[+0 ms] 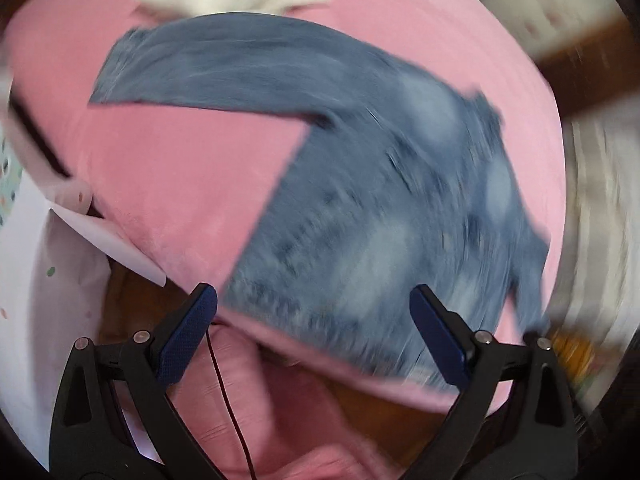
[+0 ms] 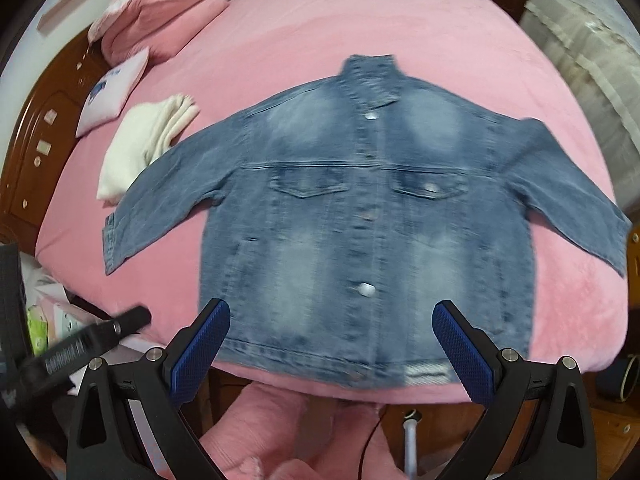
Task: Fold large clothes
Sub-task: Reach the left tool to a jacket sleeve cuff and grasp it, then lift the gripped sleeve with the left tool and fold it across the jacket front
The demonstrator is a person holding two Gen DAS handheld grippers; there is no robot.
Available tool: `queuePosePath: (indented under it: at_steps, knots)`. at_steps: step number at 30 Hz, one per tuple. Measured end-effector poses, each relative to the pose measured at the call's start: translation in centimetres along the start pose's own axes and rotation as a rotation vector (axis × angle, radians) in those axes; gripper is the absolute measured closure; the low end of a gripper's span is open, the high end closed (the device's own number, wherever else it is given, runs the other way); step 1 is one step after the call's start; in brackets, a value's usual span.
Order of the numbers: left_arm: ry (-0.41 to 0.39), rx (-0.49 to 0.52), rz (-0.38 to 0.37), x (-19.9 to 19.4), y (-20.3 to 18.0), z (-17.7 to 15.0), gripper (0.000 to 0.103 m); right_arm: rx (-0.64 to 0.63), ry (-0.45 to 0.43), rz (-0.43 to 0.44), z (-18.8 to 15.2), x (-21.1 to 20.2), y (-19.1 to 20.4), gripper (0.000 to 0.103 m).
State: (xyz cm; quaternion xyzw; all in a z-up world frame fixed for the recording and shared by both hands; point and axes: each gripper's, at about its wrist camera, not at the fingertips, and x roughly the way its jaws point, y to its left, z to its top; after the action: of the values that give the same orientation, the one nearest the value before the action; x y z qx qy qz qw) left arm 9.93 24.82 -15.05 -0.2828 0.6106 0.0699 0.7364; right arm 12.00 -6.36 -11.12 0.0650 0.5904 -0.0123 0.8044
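A blue denim jacket [image 2: 360, 216] lies flat, front up and buttoned, on a pink bed [image 2: 312, 36], collar away from me and both sleeves spread out. My right gripper [image 2: 332, 312] is open and empty above the jacket's hem. In the blurred left wrist view the jacket [image 1: 380, 208] lies slanted, one sleeve reaching up left. My left gripper [image 1: 314, 294] is open and empty over the hem near the bed's near edge. The left gripper [image 2: 80, 340] also shows at the lower left of the right wrist view.
A folded white garment [image 2: 140, 144] lies on the bed left of the jacket's sleeve. Pink pillows [image 2: 160, 12] and a white cushion [image 2: 112, 96] sit at the far left by a wooden headboard [image 2: 44, 128]. White bedding [image 2: 588, 56] is at the right.
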Motion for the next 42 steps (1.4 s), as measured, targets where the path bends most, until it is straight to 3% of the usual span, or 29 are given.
queuePosePath:
  at_steps: [3, 6, 10, 12, 16, 20, 23, 26, 27, 29, 31, 35, 37, 42]
  knots:
    - [-0.03, -0.168, -0.047, 0.8, 4.7, 5.1, 0.007, -0.02, 0.014, 0.012, 2.6, 2.8, 4.9, 0.0]
    - [-0.069, -0.301, -0.049, 2.1, 9.1, 10.1, 0.008, -0.015, 0.009, 0.026, 5.1, 5.8, 9.9, 0.0]
    - [-0.088, -0.437, 0.003, 4.7, 14.5, 15.2, 0.014, 0.025, -0.016, 0.068, 7.1, 9.3, 15.1, 0.0]
    - [-0.067, -0.499, 0.071, 7.0, 17.2, 17.3, 0.019, 0.051, -0.011, 0.08, 7.9, 11.5, 17.3, 0.0]
    - [-0.08, -0.679, 0.139, 10.6, 22.7, 18.9, 0.03, 0.093, 0.027, 0.105, 8.6, 16.2, 21.1, 0.0]
    - [-0.172, -0.866, 0.128, 13.0, 28.0, 19.3, 0.031, 0.105, 0.097, 0.104, 7.5, 19.4, 22.6, 0.0]
    - [-0.262, -0.936, 0.076, 13.5, 30.5, 20.1, 0.031, 0.102, 0.125, 0.087, 6.3, 20.3, 22.8, 0.0]
    - [-0.37, -0.93, 0.054, 13.5, 32.4, 21.4, 0.049, 0.11, 0.144, 0.06, 6.0, 20.9, 22.8, 0.0]
    - [-0.378, -0.94, 0.053, 13.6, 33.0, 21.7, 0.058, 0.117, 0.144, 0.054, 6.1, 21.1, 22.7, 0.0]
    - [-0.379, -0.949, 0.051, 13.9, 33.7, 22.1, 0.066, 0.126, 0.138, 0.048, 5.8, 20.8, 21.9, 0.0]
    - [-0.409, -0.9, 0.03, 13.5, 33.6, 22.4, 0.079, 0.125, 0.13, 0.042, 6.0, 20.8, 21.3, 0.0]
    - [-0.525, -0.66, -0.012, 10.1, 30.0, 23.3, 0.081, 0.12, 0.118, 0.036, 6.2, 21.2, 20.7, 0.0]
    - [-0.56, -0.591, -0.002, 8.1, 27.7, 23.5, 0.081, 0.131, 0.111, 0.05, 6.5, 20.3, 18.8, 0.0]
    - [-0.724, -0.407, -0.092, 1.7, 20.8, 22.8, 0.081, 0.145, 0.093, 0.084, 6.6, 17.6, 15.0, 0.0]
